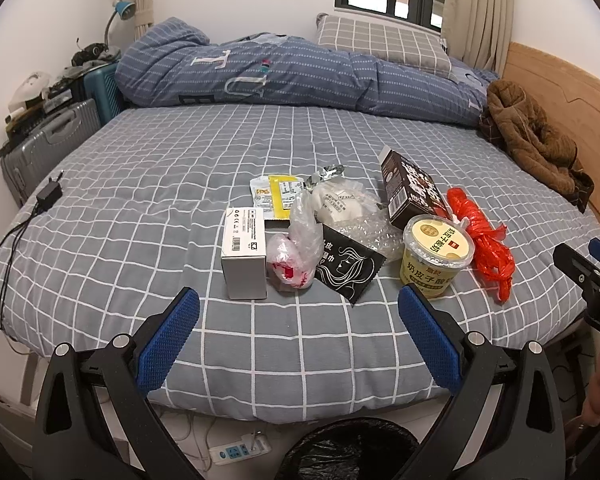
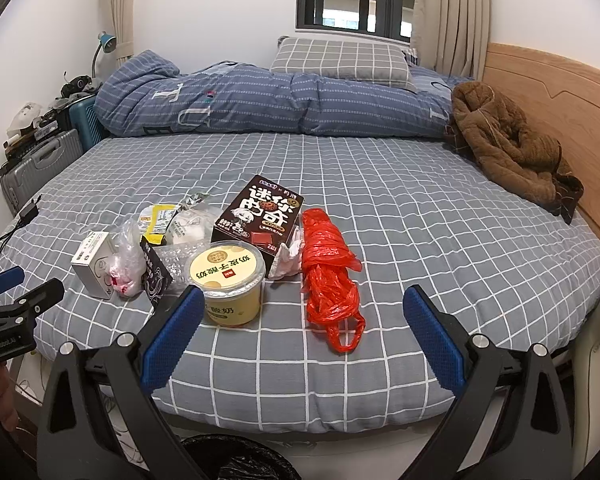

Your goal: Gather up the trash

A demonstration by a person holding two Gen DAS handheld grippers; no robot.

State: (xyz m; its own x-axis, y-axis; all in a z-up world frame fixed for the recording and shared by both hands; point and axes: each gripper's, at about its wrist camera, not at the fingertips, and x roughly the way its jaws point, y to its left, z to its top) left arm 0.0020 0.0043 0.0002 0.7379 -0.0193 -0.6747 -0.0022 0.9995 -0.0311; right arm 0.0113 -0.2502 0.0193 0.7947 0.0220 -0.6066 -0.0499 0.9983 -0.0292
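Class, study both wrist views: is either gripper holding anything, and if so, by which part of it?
Nothing is held. The left gripper and right gripper are both open, short of the trash on the bed, with nothing between their fingers.

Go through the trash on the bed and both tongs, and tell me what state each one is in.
Left tongs: open, empty.
Right tongs: open, empty.
Yogurt cup: upright, lid on.
Red plastic bag: crumpled, lying flat.
Dark snack box: lying flat.
White box: closed.
Trash bin: open, black liner.

grey checked bed [image 1: 300, 360]: yogurt cup [image 1: 436, 258], red bag [image 1: 486, 240], white box [image 1: 245, 254], quilt [image 1: 280, 72].
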